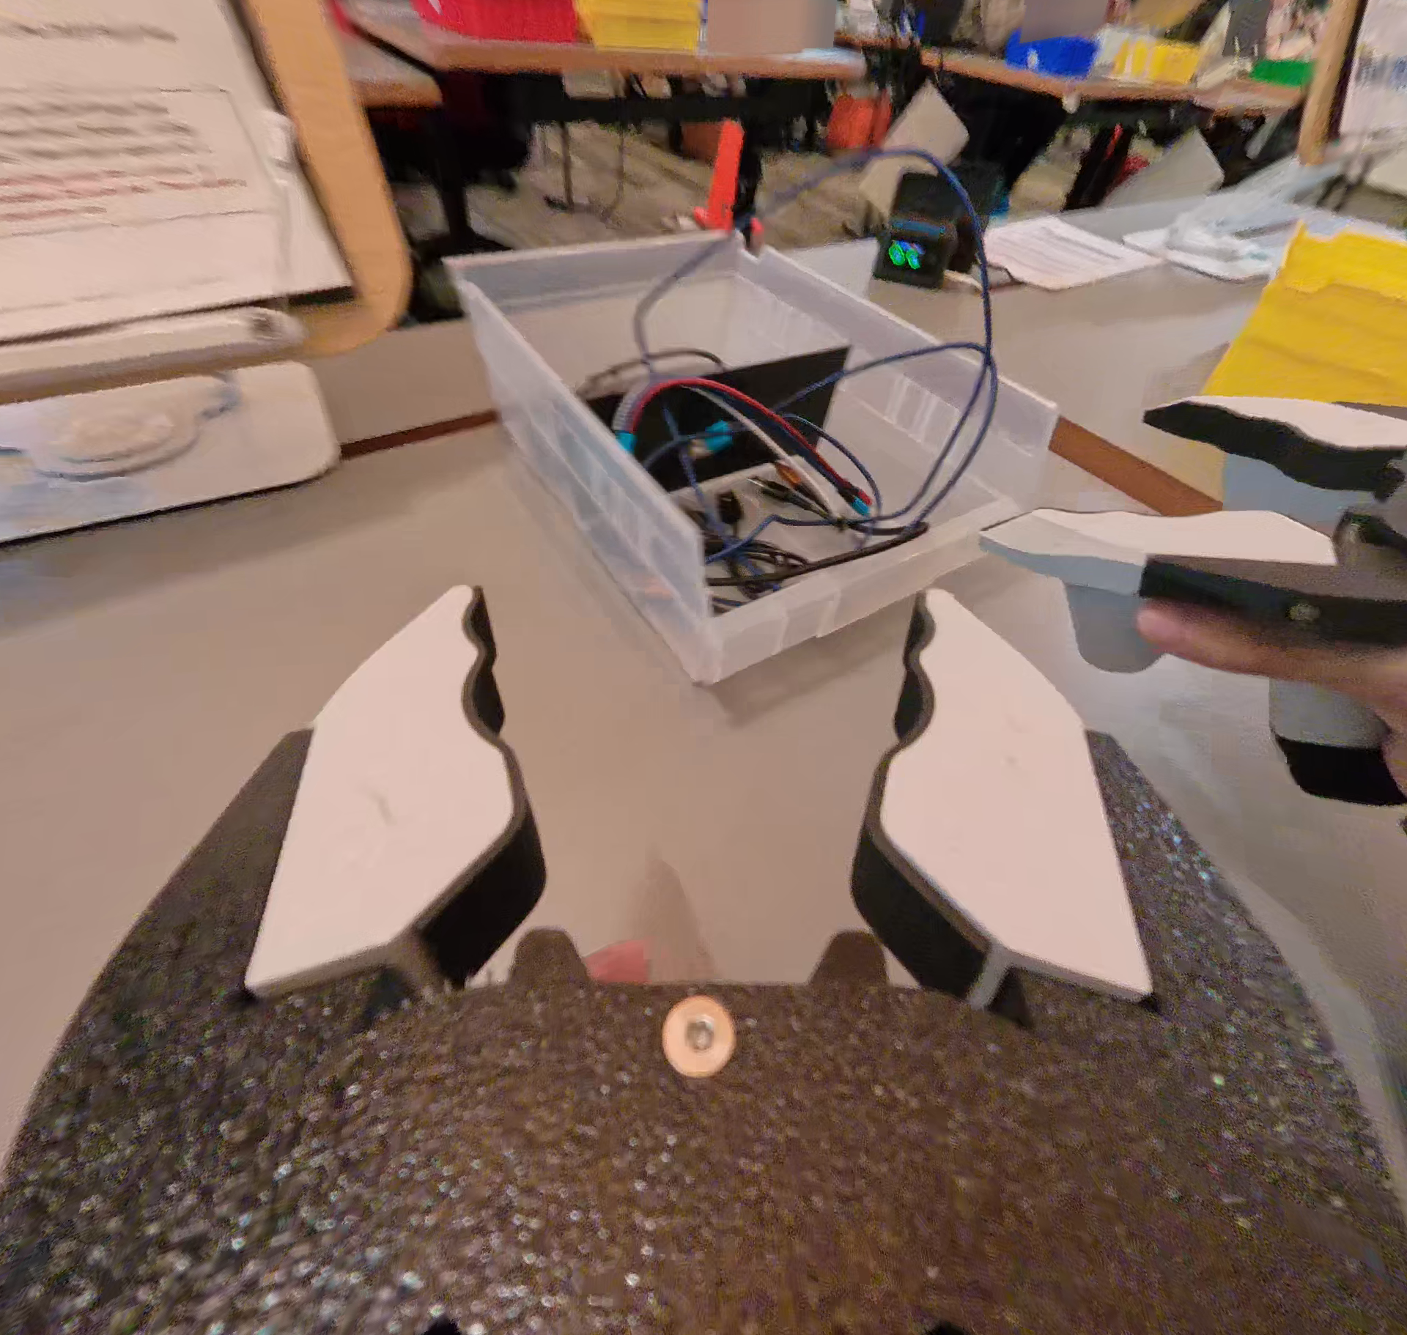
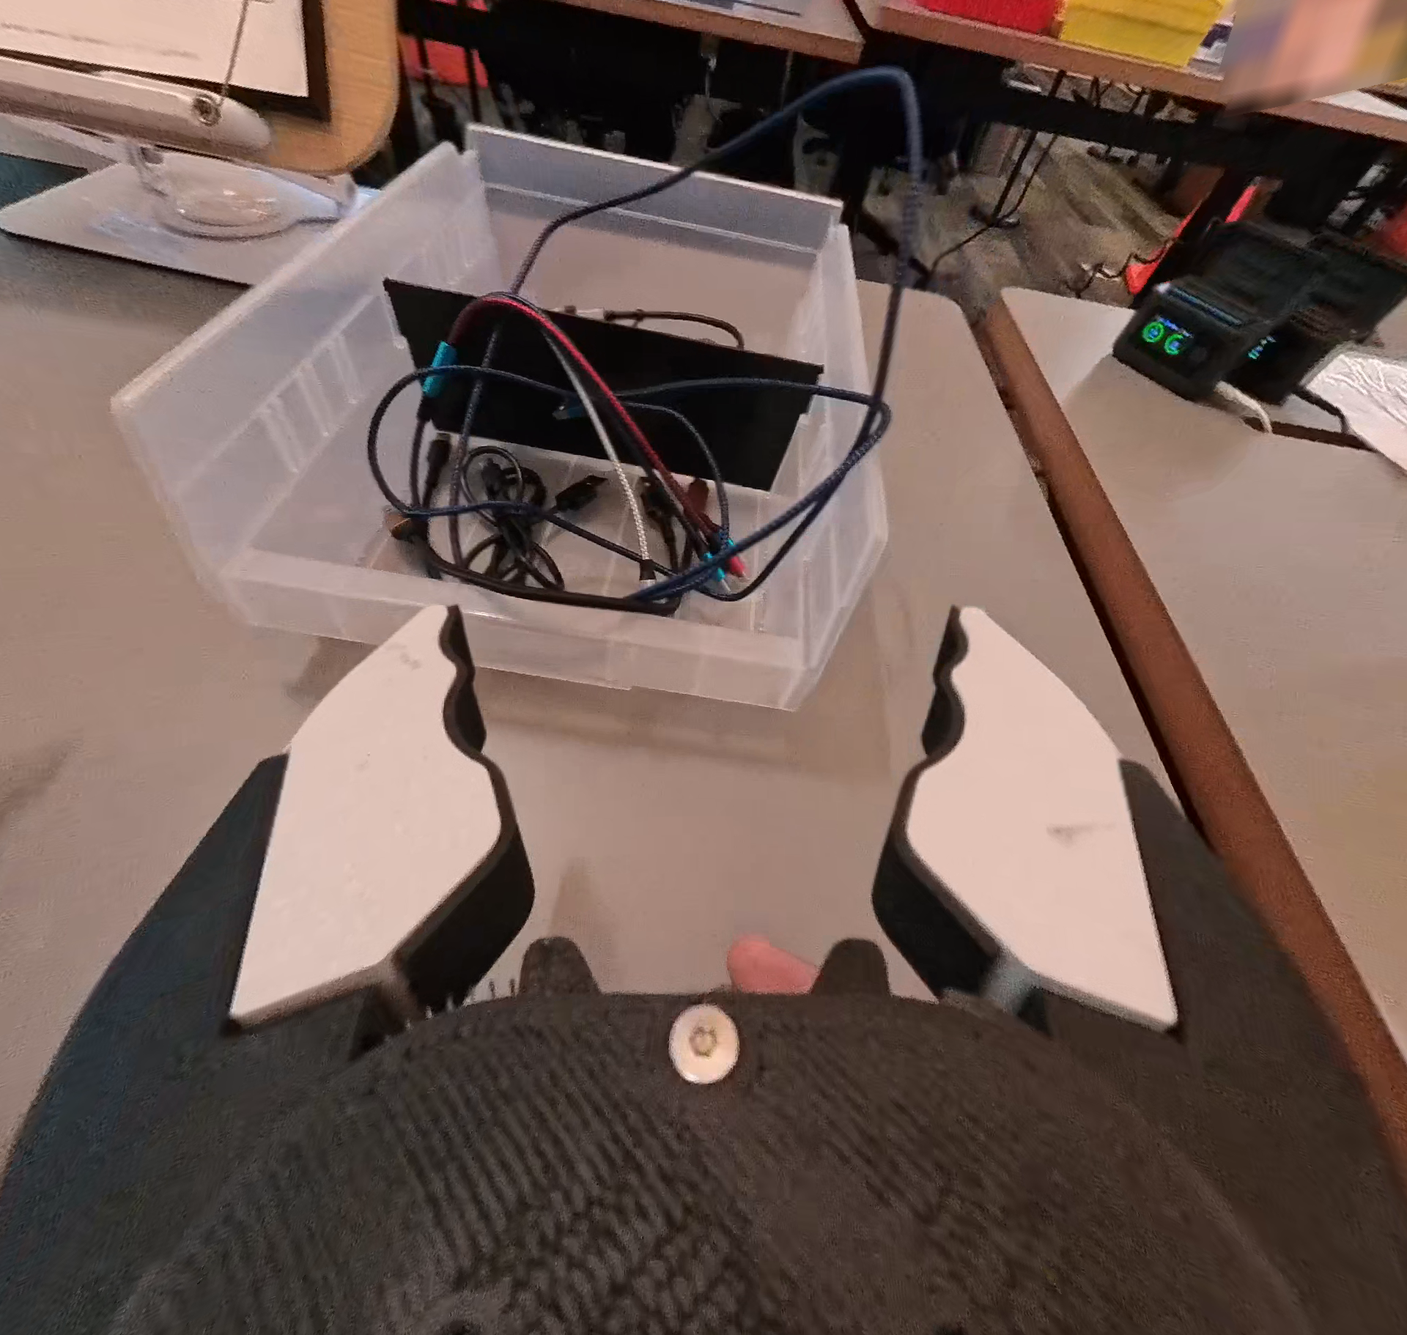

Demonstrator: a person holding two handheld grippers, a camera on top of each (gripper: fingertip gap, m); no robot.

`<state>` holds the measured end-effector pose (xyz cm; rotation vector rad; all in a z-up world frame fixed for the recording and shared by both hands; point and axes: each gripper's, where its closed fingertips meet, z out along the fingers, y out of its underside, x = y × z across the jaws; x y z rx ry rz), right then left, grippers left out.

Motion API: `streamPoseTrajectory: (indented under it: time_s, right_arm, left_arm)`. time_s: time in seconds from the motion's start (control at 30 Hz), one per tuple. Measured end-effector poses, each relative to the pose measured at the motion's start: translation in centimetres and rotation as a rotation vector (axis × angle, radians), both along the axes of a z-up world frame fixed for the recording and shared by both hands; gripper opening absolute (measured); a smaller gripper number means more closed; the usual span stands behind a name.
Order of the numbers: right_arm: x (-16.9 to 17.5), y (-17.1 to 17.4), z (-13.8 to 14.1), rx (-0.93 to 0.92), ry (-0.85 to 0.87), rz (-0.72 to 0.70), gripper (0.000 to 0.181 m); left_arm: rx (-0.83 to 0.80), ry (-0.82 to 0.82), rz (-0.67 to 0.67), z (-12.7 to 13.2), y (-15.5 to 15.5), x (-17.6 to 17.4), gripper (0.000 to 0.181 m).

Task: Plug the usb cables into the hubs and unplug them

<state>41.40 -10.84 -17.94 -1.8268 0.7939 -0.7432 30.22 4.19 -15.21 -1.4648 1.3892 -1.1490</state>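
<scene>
A clear plastic bin [image 2: 236, 453] stands on the grey table and also shows in the left wrist view [image 1: 609, 476]. It holds a tangle of USB cables [image 2: 533, 529], dark blue, red, white and black, seen too in the left wrist view [image 1: 769, 476], and a black divider panel [image 2: 685, 400]. One dark blue cable [image 2: 898, 179] loops high out of the bin. My left gripper [image 1: 700, 613] is open and empty just short of the bin's near corner. My right gripper [image 2: 704, 625] is open and empty at the bin's front wall; it also shows from the side in the left wrist view [image 1: 1066, 484].
A white stand with a paper sheet [image 2: 152, 156] is at the back left. A black device with green lights [image 2: 1172, 339] sits on the adjoining table to the right. Yellow packaging [image 1: 1325, 324] lies at the right. A brown table edge [image 2: 1142, 613] runs along the right.
</scene>
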Motion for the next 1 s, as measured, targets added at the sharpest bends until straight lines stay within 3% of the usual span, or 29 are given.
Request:
streamPoseTrajectory:
  time_s: [0.07,0.17,0.23,0.4,0.47,0.57,0.67,0.77,0.87,1.0]
  right_arm:
    - [0.4,-1.0,0.0,0.025,0.018,-0.017,0.113]
    - [0.8,-2.2,0.5,0.052,0.012,-0.039,0.108]
    - [1.1,-2.9,0.6,0.054,0.006,-0.055,0.106]
    - [1.4,-3.4,0.6,0.058,0.008,-0.055,0.1]
    - [1.3,-3.3,0.7,0.052,0.005,-0.044,0.097]
    - [1.0,-3.1,1.1,0.043,-0.011,-0.034,0.096]
    - [0.5,-2.8,2.2,0.044,-0.04,-0.027,0.096]
    - [-0.6,-1.3,3.8,0.052,-0.071,0.008,0.093]
    - [-3.2,2.4,5.0,0.029,-0.103,0.11,0.092]
    - [-8.5,9.1,4.3,0.025,-0.025,0.31,0.095]
  left_arm:
    - [0.002,0.11,-0.038,-1.0,-1.5,3.3,0.1]
    - [0.094,0.262,0.061,-2.9,-0.4,7.6,0.098]
    - [0.122,0.305,0.099,-3.9,0.5,9.7,0.085]
    - [0.129,0.437,0.088,-7.5,2.3,11.6,0.057]
    - [0.142,0.373,0.018,-7.1,2.5,12.1,0.044]
    - [0.24,0.36,0.073,-6.7,5.1,11.3,0.022]
    - [0.205,0.346,0.072,-6.6,7.5,8.3,0.009]
    - [0.205,0.342,0.008,-6.6,9.0,2.7,0.007]
    - [0.215,0.348,-0.056,-6.5,11.0,-4.9,0.006]
    - [0.216,0.409,-0.136,-6.6,14.4,-17.0,0.006]
